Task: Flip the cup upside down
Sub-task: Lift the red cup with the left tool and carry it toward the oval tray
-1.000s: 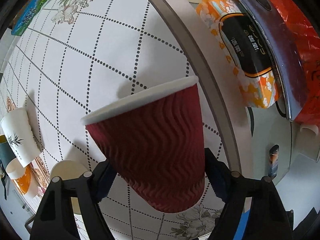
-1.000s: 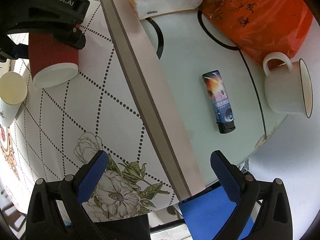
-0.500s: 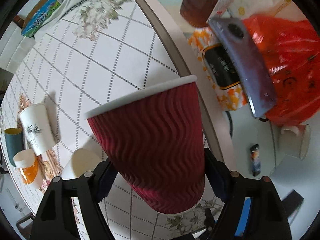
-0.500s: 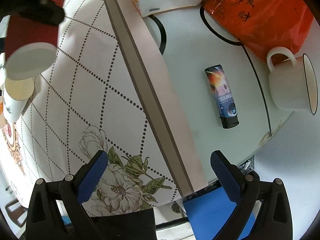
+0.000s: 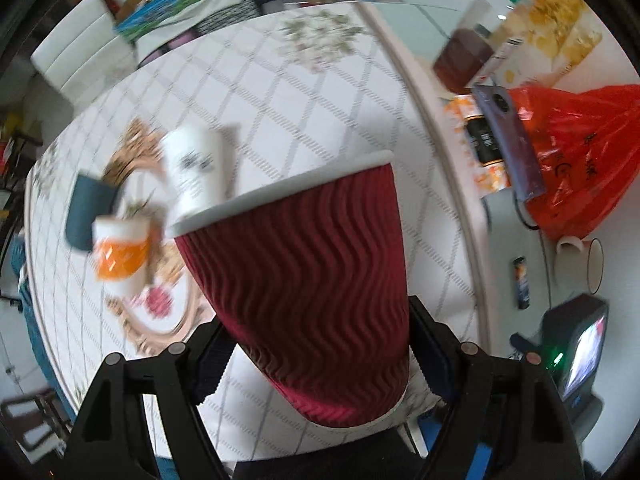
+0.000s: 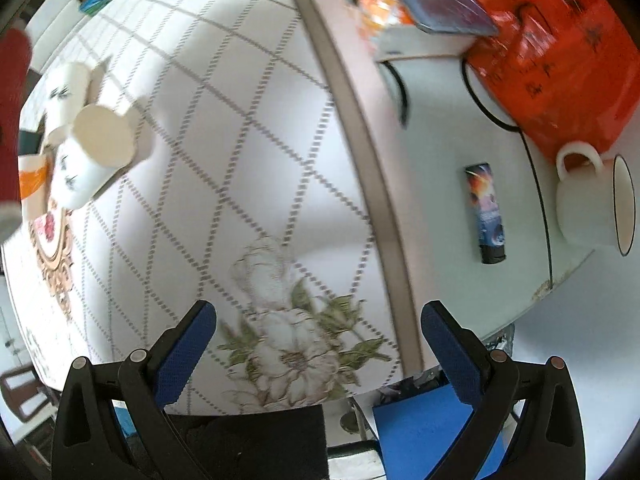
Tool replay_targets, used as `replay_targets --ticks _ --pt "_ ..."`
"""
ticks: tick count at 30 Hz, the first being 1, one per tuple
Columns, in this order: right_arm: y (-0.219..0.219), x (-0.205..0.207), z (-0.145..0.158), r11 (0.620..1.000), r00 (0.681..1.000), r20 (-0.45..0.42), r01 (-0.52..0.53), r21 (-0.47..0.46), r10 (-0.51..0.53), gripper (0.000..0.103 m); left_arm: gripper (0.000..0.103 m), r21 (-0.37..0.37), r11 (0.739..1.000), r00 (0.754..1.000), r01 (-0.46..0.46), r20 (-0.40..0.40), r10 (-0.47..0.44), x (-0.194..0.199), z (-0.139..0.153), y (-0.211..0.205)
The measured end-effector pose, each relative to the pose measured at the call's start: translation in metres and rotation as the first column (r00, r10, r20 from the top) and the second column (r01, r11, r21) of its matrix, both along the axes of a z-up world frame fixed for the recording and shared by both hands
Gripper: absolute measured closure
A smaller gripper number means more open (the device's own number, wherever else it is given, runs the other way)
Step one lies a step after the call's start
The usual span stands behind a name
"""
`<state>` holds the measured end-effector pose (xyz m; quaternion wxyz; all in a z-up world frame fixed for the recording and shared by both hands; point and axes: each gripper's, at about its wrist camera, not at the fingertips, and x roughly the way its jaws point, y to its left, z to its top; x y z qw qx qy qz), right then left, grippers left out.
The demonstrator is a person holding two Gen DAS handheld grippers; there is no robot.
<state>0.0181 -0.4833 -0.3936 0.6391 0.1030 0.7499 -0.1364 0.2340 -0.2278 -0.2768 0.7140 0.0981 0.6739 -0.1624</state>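
Observation:
My left gripper (image 5: 316, 344) is shut on a dark red ripple paper cup (image 5: 304, 268) with a white rim. It holds the cup in the air above the quilted white tablecloth (image 5: 280, 92), rim pointing away from the camera, tilted. The same cup shows as a red blur at the left edge of the right wrist view (image 6: 12, 112). My right gripper (image 6: 318, 334) is open and empty, low over the flower print at the table's near edge.
Several paper cups stand on the cloth at the left: a white one (image 5: 192, 172), an orange-banded one (image 5: 120, 252), a dark teal one (image 5: 88, 208). On the glass part lie a lighter (image 6: 486, 212), a white mug (image 6: 592, 204), an orange bag (image 6: 560, 48) and a tissue pack (image 6: 384, 20).
My left gripper has lifted the red cup well above the table and swung, so more of the table shows. The right gripper has risen slightly and stayed open.

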Motion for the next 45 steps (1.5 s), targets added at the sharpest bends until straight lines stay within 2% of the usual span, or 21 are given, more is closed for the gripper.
replay_targets --ticks 4,8,12,23,35,41,45 --pt "0.037 0.003 0.006 0.999 0.999 0.010 -0.043 0.011 0.043 0.000 0.025 0.017 0.998 0.998 -0.057 -0.017 0.057 -0.016 -0.003 0.052" --pt "0.082 0.010 0.005 0.996 0.997 0.012 -0.078 0.030 0.078 0.000 0.025 0.035 0.993 0.992 -0.109 -0.051 0.111 -0.034 -0.017 0.102" --pt "0.108 0.020 -0.001 0.992 0.993 0.003 -0.119 0.051 0.119 0.000 0.025 0.054 0.985 0.983 -0.161 -0.084 0.165 -0.050 -0.032 0.151" --pt "0.207 0.005 -0.039 0.971 0.971 -0.070 -0.220 0.094 0.227 0.000 0.025 0.089 0.960 0.950 -0.265 -0.144 0.276 -0.076 -0.075 0.244" --pt "0.268 0.002 -0.077 0.961 0.953 -0.131 -0.262 0.084 0.272 0.000 0.025 0.150 0.965 0.954 -0.214 -0.182 0.240 -0.065 -0.121 0.268" --pt "0.280 0.008 -0.084 0.961 0.951 -0.142 -0.266 0.076 0.274 0.000 0.024 0.158 0.968 0.951 -0.194 -0.213 0.226 -0.065 -0.137 0.269" --pt "0.271 0.013 -0.080 0.961 0.951 -0.142 -0.265 0.075 0.274 0.000 0.024 0.170 0.971 0.955 -0.170 -0.215 0.205 -0.067 -0.143 0.267"
